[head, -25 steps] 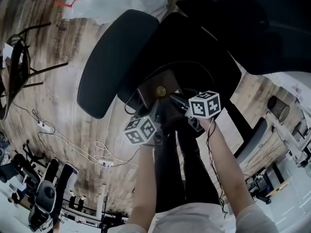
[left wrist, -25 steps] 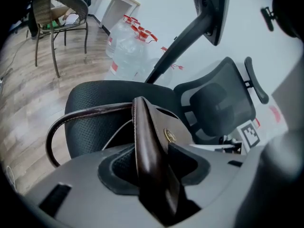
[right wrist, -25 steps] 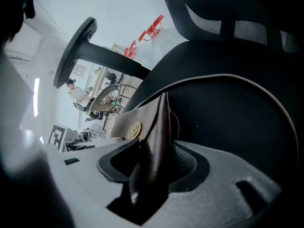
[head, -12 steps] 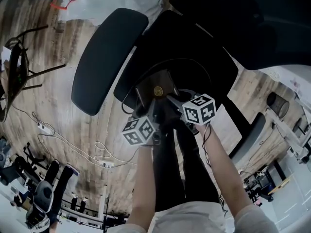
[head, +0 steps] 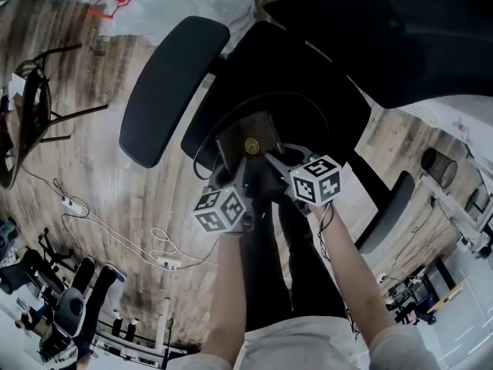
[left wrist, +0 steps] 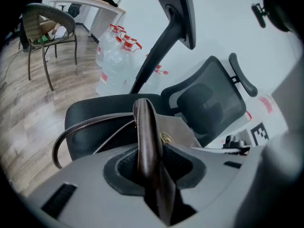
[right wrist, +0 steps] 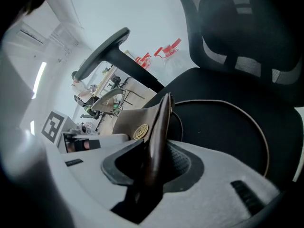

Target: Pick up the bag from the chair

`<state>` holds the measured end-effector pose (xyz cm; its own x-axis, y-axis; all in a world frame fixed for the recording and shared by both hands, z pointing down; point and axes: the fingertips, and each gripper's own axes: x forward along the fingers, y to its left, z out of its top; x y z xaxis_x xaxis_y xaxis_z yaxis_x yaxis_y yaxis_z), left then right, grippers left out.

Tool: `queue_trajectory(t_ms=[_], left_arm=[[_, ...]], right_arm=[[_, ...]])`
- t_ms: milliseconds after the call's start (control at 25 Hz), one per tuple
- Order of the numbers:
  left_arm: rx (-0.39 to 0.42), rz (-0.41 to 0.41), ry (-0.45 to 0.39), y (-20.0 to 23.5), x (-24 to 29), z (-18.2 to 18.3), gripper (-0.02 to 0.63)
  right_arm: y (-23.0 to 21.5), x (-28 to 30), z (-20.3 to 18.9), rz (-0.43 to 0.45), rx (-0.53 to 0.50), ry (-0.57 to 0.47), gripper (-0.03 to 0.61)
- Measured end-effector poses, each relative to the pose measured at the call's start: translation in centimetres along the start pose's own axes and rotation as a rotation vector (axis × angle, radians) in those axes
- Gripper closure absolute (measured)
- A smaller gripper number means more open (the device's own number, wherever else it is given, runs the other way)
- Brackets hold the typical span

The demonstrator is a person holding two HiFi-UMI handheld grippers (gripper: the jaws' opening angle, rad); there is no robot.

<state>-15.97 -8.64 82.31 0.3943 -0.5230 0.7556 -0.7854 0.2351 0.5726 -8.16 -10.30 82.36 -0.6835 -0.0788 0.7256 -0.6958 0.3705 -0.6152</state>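
A flat brown leather bag (head: 250,141) with a round gold emblem rests on the black chair seat (head: 308,75). Its thin strap (right wrist: 237,108) loops over the seat. My left gripper (head: 240,172) pinches the bag's near left edge (left wrist: 145,137). My right gripper (head: 273,160) pinches the near right edge (right wrist: 159,127). Both pairs of jaws have just been closing, with the bag's rim between them. The pads of the left gripper (left wrist: 152,175) and the right gripper (right wrist: 152,170) now press on the leather.
The chair's black armrest pad (head: 169,91) stands left of the seat, its mesh backrest (right wrist: 247,27) behind. Large water bottles (left wrist: 114,56) and a wire chair (head: 31,114) stand on the wooden floor. Cables (head: 115,230) trail there. Another office chair (left wrist: 209,99) is beyond the bag.
Both grippers have closed in on the bag's near edge. The right cube has shifted slightly toward me and to the left. The bag's near edge sits a little higher between them.
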Motion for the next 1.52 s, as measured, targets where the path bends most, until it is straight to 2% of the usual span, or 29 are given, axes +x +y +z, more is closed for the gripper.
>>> queue_trajectory(t_ms=[560,960,1520], left_arm=[[0.078,-0.048,-0.089,-7.3,-7.5,1.9,0.508],[0.137,-0.085,-0.127,-13.8,-12.2,1.0,0.509],[0.233,-0.106,-0.231,-21.9,-19.1,1.3,0.511]], right_arm=[[5.2,-9.0,1.9,0.0,-0.053,-0.122,0.454],[7.4,-16.7,1.4,0.001,-0.056,-0.219,0.451],[11.5,-26.3,2.1,0.014,-0.116,-0.348,0.45]])
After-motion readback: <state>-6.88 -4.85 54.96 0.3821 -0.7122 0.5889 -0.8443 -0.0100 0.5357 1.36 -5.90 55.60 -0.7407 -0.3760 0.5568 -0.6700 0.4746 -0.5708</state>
